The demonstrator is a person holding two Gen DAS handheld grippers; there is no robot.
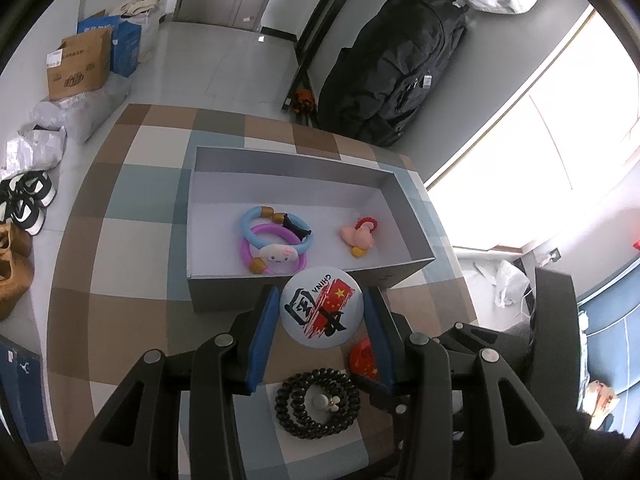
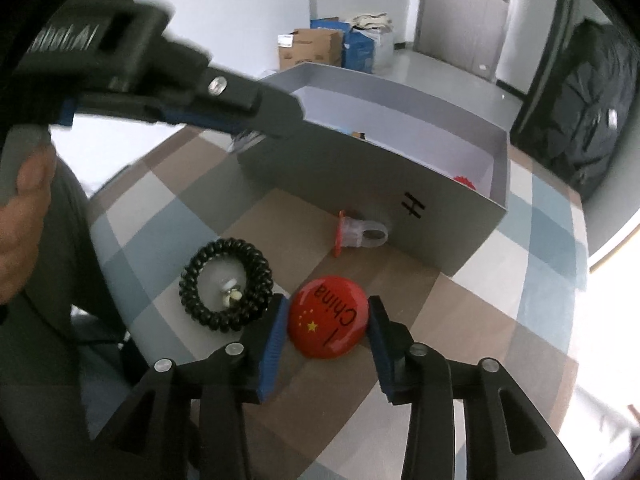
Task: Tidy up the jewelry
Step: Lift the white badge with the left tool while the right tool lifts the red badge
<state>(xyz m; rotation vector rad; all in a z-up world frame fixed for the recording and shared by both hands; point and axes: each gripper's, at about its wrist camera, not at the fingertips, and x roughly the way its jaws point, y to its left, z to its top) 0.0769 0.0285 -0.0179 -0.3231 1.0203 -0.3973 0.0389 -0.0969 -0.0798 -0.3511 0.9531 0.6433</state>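
Note:
My left gripper (image 1: 322, 312) is shut on a white round China badge (image 1: 321, 307) and holds it above the table, just in front of the grey box's (image 1: 212, 298) near wall. The box holds blue and purple rings with a plush face (image 1: 274, 242) and a pink charm with a red coil (image 1: 358, 234). My right gripper (image 2: 328, 326) is shut on a red China badge (image 2: 328, 322) at the table. A black coil hair tie (image 2: 226, 286) lies left of it, also seen under the left gripper (image 1: 318, 402). A clear and red ring (image 2: 360, 232) lies by the box (image 2: 360, 184).
The checked tablecloth (image 1: 132, 248) covers the round table. A black backpack (image 1: 392, 76) stands behind it. Cardboard boxes (image 1: 78, 66), bags and shoes (image 1: 28, 200) lie on the floor to the left. The left gripper's arm (image 2: 160, 80) crosses the upper left of the right wrist view.

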